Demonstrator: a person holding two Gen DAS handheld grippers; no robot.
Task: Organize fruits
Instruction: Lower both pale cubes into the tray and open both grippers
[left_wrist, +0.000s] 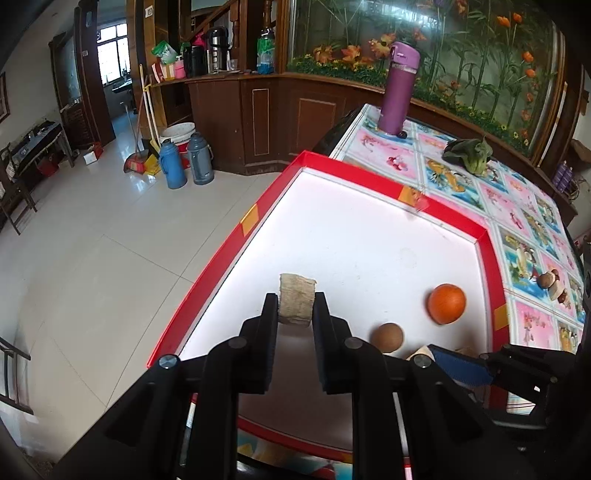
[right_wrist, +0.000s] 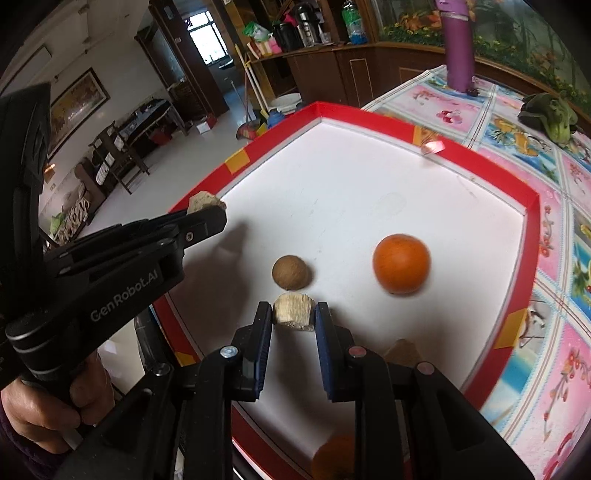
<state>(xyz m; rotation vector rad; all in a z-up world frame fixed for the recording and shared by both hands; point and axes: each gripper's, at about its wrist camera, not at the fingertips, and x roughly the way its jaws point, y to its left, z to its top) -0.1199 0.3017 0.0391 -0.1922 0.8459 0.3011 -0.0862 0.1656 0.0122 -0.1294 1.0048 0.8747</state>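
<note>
Both grippers clamped on pale chunks over the red-rimmed tray.

Left gripper (left_wrist: 295, 306) pinches a beige, fibrous cut chunk (left_wrist: 296, 300); right gripper (right_wrist: 293, 314) pinches a smaller beige piece (right_wrist: 293, 313), pads pressed on both sides. On the white floor of the tray (right_wrist: 369, 122): an orange (right_wrist: 401, 264), slightly blurred, and a small brown round fruit (right_wrist: 290, 272) lying just past the right gripper's tips, the orange further right of it. Another pale bit (right_wrist: 400, 350) lies near the right finger; a second orange fruit (right_wrist: 334, 458) shows at the bottom edge. The tray sits on a cartoon-print tablecloth (left_wrist: 524, 221) with a purple bottle (left_wrist: 400, 86) and a leafy green (left_wrist: 471, 153). Tiled floor and wooden cabinets behind.
</note>
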